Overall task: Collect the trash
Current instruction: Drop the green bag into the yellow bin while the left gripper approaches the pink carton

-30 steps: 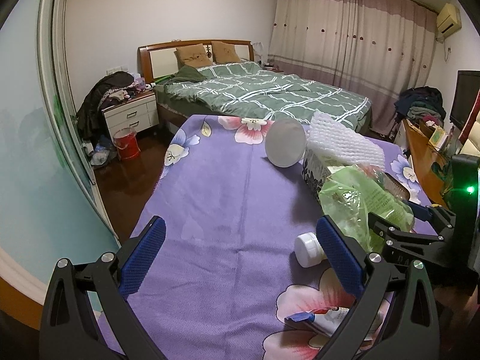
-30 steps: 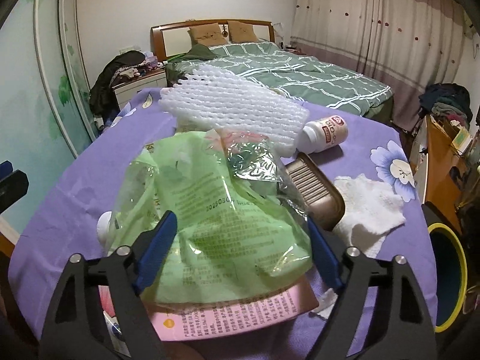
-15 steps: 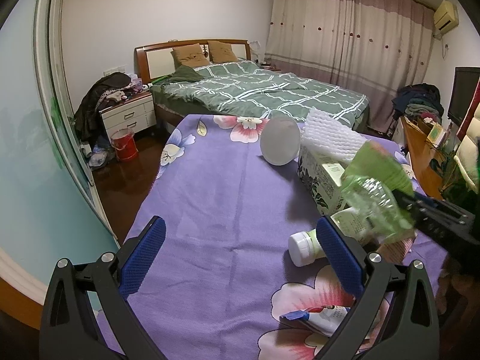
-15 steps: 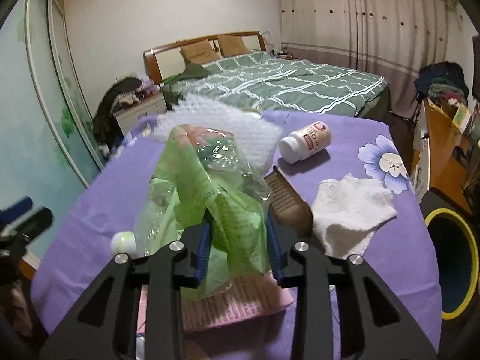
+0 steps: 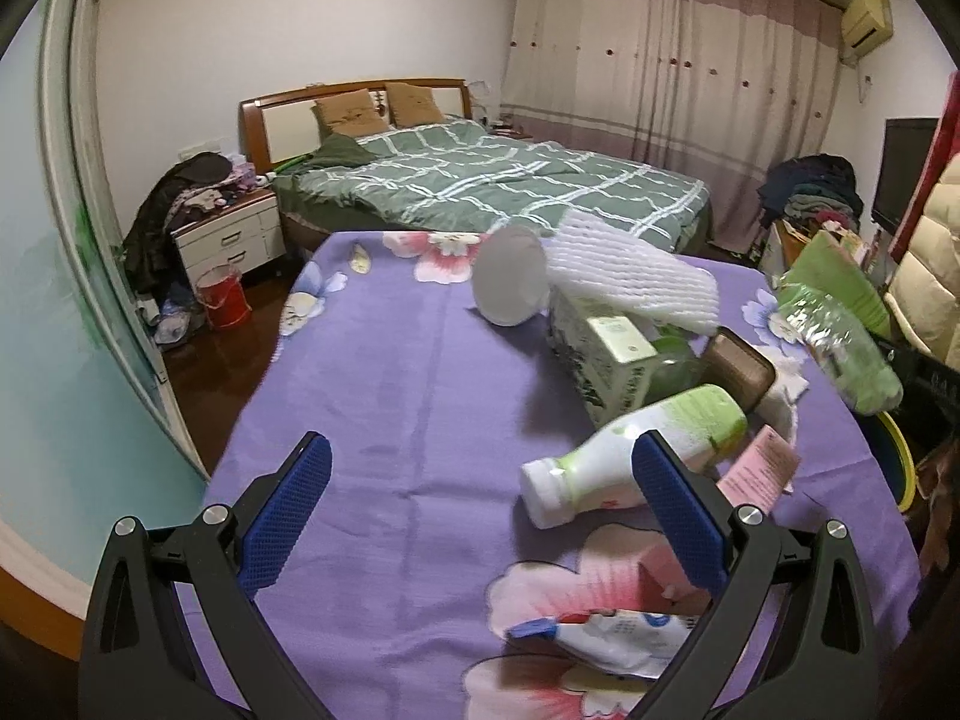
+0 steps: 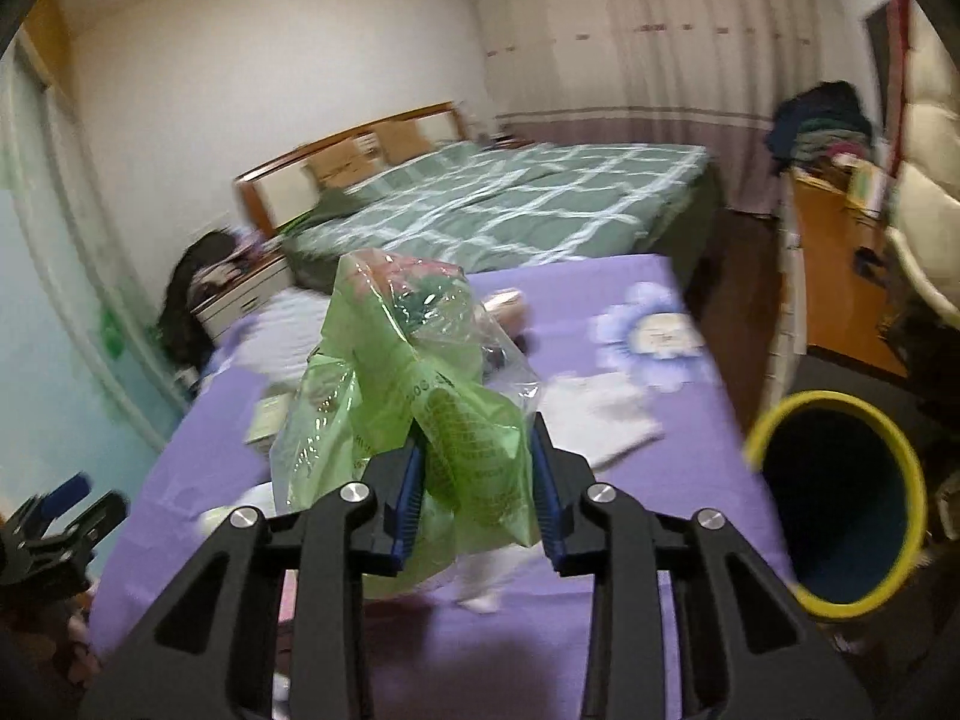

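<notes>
My right gripper [image 6: 474, 480] is shut on a crumpled green and clear plastic bag [image 6: 414, 384], lifted above the purple flowered tablecloth [image 6: 660, 462]. The same bag [image 5: 840, 324] hangs at the right edge of the left wrist view. A dark bin with a yellow rim [image 6: 840, 498] stands off the table's right side, to the right of the bag. My left gripper [image 5: 480, 516] hovers open over the cloth [image 5: 384, 396], nothing between its fingers. A white bottle with a green label [image 5: 630, 456] lies just beyond its right finger [image 5: 675, 510].
On the table lie a white foam net [image 5: 630, 276], a patterned carton [image 5: 606, 354], a brown box [image 5: 738, 372], a pink leaflet [image 5: 759, 471], a white tissue [image 6: 600, 408] and a wrapper [image 5: 606, 639]. A round white lid [image 5: 510, 276] leans there. A bed [image 5: 480, 186] lies beyond.
My right gripper closed on the green bag, lifted it off the pile and carried it rightward toward the yellow-rimmed bin. The bottle under it came into view. The left gripper stayed put.
</notes>
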The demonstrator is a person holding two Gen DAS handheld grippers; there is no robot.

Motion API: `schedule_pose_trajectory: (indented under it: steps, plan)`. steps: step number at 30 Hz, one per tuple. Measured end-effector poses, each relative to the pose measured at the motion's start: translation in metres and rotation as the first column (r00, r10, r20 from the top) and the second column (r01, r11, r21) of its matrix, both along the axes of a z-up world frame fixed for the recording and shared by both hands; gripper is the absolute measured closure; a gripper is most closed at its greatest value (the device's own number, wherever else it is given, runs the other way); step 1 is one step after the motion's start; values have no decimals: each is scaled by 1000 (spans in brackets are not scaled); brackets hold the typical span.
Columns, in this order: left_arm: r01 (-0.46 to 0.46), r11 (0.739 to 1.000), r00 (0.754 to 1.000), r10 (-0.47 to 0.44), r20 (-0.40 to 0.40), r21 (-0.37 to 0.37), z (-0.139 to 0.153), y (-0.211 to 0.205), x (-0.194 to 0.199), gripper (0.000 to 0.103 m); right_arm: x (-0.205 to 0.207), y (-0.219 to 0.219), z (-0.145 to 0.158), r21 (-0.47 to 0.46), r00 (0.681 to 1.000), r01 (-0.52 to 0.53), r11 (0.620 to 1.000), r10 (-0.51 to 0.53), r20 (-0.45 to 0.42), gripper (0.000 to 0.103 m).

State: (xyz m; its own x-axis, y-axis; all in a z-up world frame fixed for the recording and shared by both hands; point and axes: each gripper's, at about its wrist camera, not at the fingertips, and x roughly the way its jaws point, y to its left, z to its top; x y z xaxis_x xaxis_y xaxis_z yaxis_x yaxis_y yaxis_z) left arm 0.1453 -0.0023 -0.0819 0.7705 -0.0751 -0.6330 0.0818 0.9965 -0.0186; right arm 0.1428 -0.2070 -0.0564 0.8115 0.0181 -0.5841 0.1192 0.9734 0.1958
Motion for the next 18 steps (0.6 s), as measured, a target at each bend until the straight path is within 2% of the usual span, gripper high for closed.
schedule_pose_trajectory:
  steps: [4, 7, 13, 18]
  plan:
    - [52, 999, 999, -52, -8, 7, -4, -22, 0, 4, -7, -53, -4, -9, 987, 163, 987, -163, -11, 70]
    - [89, 996, 996, -89, -18, 8, -8, -38, 2, 4, -13, -98, -17, -16, 951, 307, 952, -307, -44, 68]
    - [156, 988, 987, -155, -43, 4, -17, -66, 6, 4, -12, -162, -50, -76, 841, 522, 849, -528, -120, 65]
    - [203, 979, 977, -202, -62, 16, -25, -84, 6, 4, -7, -195, -71, -99, 756, 624, 775, -631, -175, 60]
